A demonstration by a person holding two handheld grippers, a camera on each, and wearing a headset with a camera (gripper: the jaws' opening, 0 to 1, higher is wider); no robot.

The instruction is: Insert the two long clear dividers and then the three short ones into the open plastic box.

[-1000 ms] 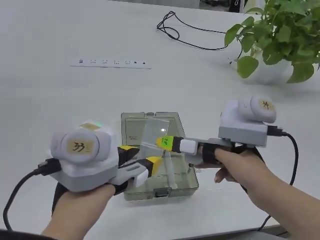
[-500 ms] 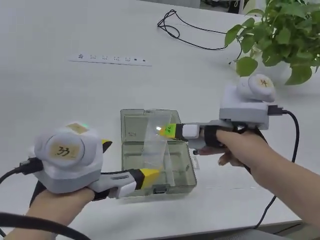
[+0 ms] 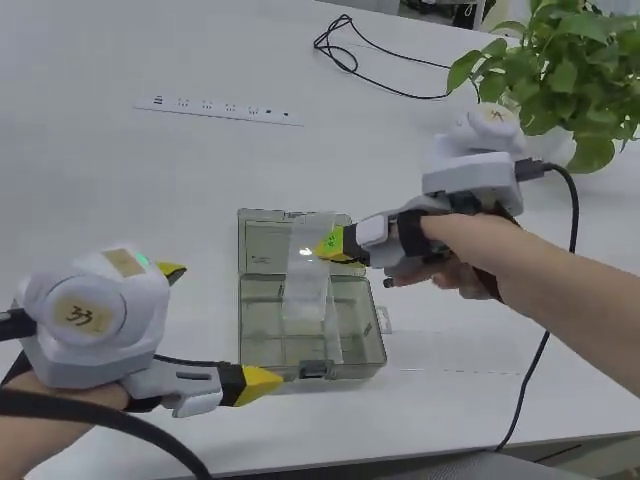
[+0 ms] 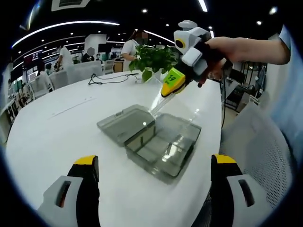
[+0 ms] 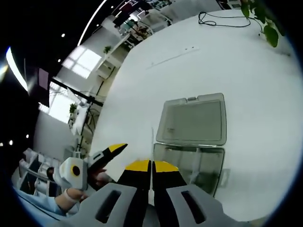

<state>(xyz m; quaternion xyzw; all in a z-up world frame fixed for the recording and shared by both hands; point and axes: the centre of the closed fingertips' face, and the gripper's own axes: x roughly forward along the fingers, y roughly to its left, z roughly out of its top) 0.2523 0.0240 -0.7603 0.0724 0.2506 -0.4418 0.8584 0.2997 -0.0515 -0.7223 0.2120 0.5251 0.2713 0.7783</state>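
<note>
Left claw spread wide, right claw pinching clear divider over open box

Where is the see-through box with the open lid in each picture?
Head view: the open plastic box sits low in the middle, between the two grippers.
Left gripper view: box in the centre, under the right gripper, which holds a clear divider.
Right gripper view: box right of centre, above that view's own jaws.
Shared landmark: the potted plant, beyond the box.

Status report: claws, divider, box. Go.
Right claw shut on clear divider, hanging over open plastic box, not yet seated. Left claw open, near side of box, holding nothing. No obstruction over box.
</note>
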